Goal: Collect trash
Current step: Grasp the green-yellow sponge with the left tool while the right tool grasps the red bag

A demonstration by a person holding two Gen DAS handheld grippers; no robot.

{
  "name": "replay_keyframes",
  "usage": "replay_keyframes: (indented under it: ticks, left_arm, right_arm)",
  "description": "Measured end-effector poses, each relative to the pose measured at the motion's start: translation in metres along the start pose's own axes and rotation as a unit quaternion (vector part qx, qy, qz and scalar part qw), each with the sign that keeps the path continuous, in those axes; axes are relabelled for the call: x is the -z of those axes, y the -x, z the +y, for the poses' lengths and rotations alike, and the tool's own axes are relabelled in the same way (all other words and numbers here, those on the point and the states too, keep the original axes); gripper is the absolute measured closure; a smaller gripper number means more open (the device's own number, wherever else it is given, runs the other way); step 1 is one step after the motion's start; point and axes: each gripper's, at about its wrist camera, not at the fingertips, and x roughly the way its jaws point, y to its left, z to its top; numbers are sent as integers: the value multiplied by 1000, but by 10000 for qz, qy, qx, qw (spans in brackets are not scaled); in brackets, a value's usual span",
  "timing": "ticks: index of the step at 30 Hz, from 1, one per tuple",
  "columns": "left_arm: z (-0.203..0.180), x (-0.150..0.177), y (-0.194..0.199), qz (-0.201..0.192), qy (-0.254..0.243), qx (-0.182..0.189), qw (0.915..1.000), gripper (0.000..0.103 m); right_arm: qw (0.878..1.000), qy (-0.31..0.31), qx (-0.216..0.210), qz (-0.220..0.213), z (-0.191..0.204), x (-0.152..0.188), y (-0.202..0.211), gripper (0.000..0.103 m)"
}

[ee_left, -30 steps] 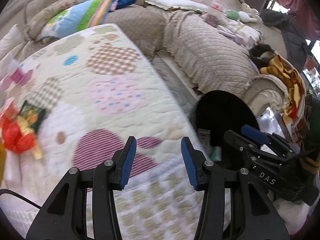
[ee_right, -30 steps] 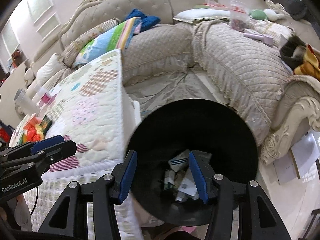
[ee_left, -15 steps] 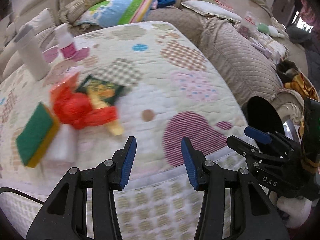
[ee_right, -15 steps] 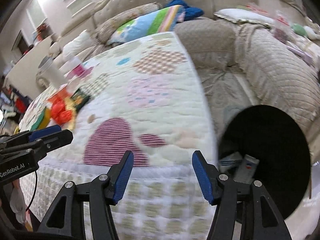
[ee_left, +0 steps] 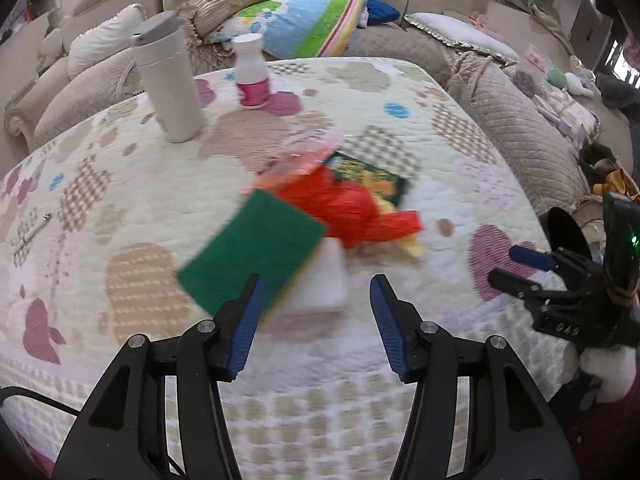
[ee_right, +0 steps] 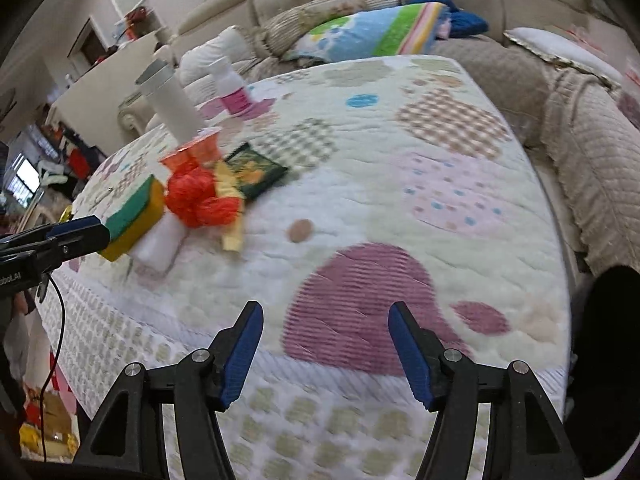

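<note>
A pile of trash lies on the quilted table (ee_left: 120,184): a crumpled red plastic bag (ee_left: 344,204), a dark green snack packet (ee_left: 368,176), a yellow wrapper (ee_left: 412,246) and a clear orange cup (ee_left: 296,160). A green and yellow sponge (ee_left: 252,244) rests on a white block (ee_left: 324,280). My left gripper (ee_left: 314,320) is open and empty, just short of the sponge and white block. My right gripper (ee_right: 326,350) is open and empty over the table's near edge, right of the red bag (ee_right: 200,200). The black bin (ee_right: 608,360) stands at the far right.
A white tumbler (ee_left: 168,80) and a small pink-labelled bottle (ee_left: 252,76) stand at the table's far side. Sofas with cushions and a striped pillow (ee_left: 304,24) surround the table. The right gripper shows at the right edge of the left wrist view (ee_left: 560,280).
Both grippers swung left, away from the bin and towards the trash pile on the table. The pile is now centred ahead of my left gripper. Both stay open.
</note>
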Motion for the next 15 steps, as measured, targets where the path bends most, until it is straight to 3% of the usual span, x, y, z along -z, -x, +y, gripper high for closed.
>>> replay_keyframes:
  ticks: [6,11,15]
  left_arm:
    - [24,-4,-11,-37,-380,7,9993,49]
    - [32,-9,-34,210,-645,310,9972,48]
    - [34,-12,-46,249,-697,342,9967,40]
  right_arm:
    - [9997,245,-72,35,27,-15,-11,39]
    - [9994,307,-130,37,39,-24,-18,38]
    - [9993,328,-169,53,44,-30,-22,35]
